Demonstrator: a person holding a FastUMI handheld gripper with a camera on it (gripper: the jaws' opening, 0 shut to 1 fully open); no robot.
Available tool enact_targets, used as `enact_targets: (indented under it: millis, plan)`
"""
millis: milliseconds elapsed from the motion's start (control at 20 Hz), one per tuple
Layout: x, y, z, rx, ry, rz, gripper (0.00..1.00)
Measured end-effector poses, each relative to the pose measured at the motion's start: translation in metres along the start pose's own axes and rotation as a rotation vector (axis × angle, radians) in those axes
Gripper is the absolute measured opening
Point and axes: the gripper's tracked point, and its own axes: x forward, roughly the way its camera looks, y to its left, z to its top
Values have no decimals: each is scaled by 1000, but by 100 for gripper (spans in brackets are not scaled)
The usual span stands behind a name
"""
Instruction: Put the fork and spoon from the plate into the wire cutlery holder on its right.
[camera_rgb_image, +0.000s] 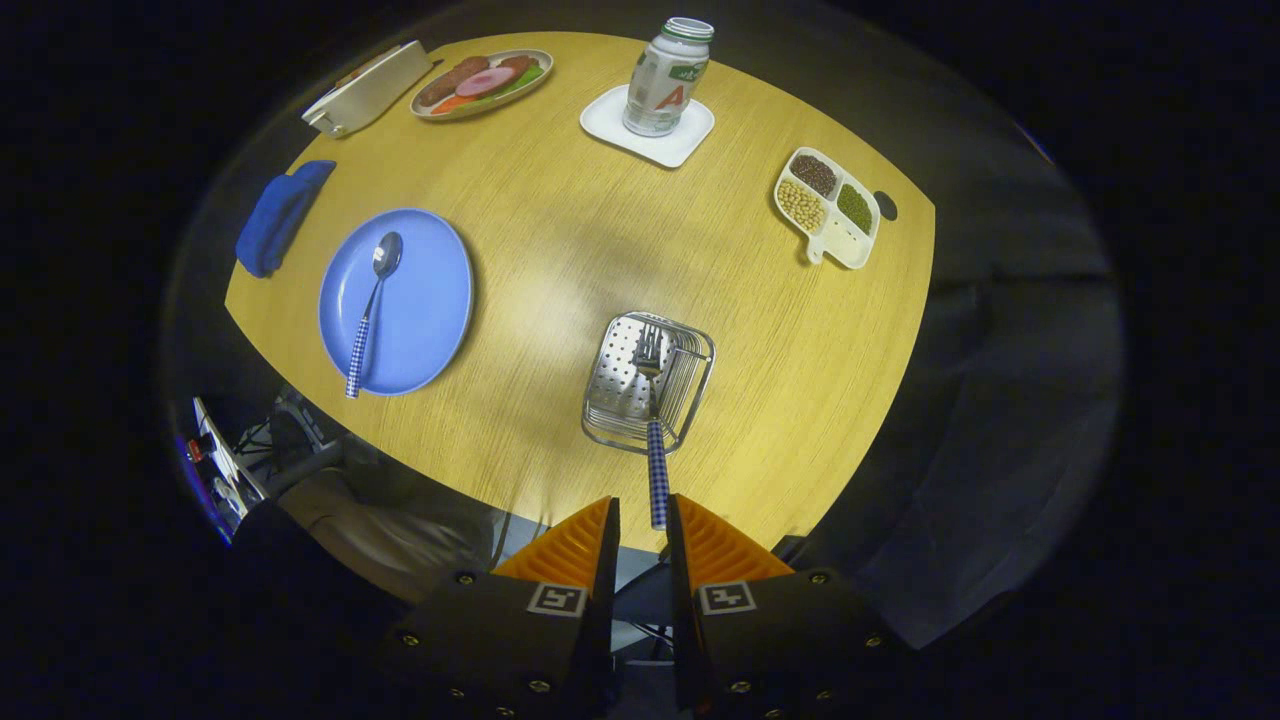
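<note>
The fork (655, 440), with a blue checked handle, stands with its tines inside the wire cutlery holder (690, 385), its handle leaning back over the near rim. My gripper (643, 515) is above and behind the holder, slightly open. The handle's end sits between the fingertips, next to the right finger (705, 545), with a gap to the left finger (575, 545). The spoon (372, 300), with the same checked handle, lies on the blue plate (430, 300) to the left of the holder.
On the round wooden table beyond the holder are a bottle (668, 75) on a white coaster, a divided dish of beans (826, 205), a plate of food (482, 82), a white box (368, 88) and a blue cloth (280, 215). The table's near edge runs just ahead of the fingers.
</note>
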Motion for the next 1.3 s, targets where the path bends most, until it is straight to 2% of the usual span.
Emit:
enact_targets:
  millis: [300, 500, 650, 950, 1300]
  plan:
    - [6, 63, -4, 11, -69, 86, 27]
    - [19, 108, -16, -14, -62, 136, 27]
    - [23, 130, -13, -26, -79, 138, 26]
    - [24, 181, -3, -48, -95, 201, 26]
    - [29, 220, 22, -56, -91, 206, 27]
